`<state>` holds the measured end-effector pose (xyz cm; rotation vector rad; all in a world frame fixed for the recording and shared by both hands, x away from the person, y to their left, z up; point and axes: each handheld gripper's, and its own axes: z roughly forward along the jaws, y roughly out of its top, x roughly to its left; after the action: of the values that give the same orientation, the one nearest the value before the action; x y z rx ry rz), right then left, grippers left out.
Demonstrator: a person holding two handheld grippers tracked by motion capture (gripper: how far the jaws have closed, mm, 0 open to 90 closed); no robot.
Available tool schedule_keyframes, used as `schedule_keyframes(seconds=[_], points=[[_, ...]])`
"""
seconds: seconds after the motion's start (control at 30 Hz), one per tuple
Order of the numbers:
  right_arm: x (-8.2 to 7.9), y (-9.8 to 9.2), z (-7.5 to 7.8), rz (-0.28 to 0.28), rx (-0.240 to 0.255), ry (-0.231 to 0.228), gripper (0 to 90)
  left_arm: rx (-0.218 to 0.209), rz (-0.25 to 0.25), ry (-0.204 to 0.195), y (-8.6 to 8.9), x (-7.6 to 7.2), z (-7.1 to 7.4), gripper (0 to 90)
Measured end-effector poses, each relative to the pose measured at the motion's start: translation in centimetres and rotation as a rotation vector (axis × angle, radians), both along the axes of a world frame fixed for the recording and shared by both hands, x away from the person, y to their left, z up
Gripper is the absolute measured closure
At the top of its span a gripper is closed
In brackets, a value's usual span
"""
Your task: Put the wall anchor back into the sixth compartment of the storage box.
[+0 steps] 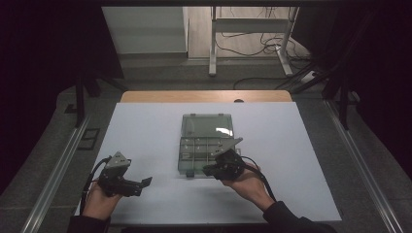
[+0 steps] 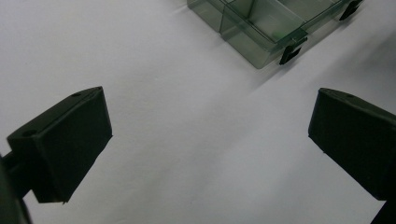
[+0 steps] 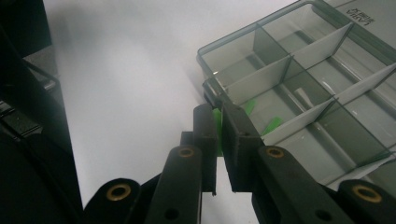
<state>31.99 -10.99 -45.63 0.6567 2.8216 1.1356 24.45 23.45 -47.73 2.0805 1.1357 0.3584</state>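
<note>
A clear, smoky compartment box lies open mid-table, its lid folded back flat. My right gripper sits at the box's near edge. In the right gripper view its jaws are pressed together on a thin green plastic piece, just over the box's front wall. Two more green pieces lie in a near compartment. My left gripper rests low at the table's left front. Its jaws stand wide open over bare white surface, with the box corner ahead of them.
The white tabletop has room left and right of the box. A black latch sticks out from the box's front. Metal rails run along both table sides, and a desk frame with cables stands beyond.
</note>
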Motion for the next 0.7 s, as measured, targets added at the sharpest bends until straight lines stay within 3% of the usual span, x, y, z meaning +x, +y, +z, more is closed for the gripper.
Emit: schedule_keyframes(seconds=[0.7], points=[[2.1, 1.1, 0.0, -0.019, 0.003, -0.020, 83.8, -0.002, 0.000, 0.001, 0.0, 0.0, 0.0, 0.0]])
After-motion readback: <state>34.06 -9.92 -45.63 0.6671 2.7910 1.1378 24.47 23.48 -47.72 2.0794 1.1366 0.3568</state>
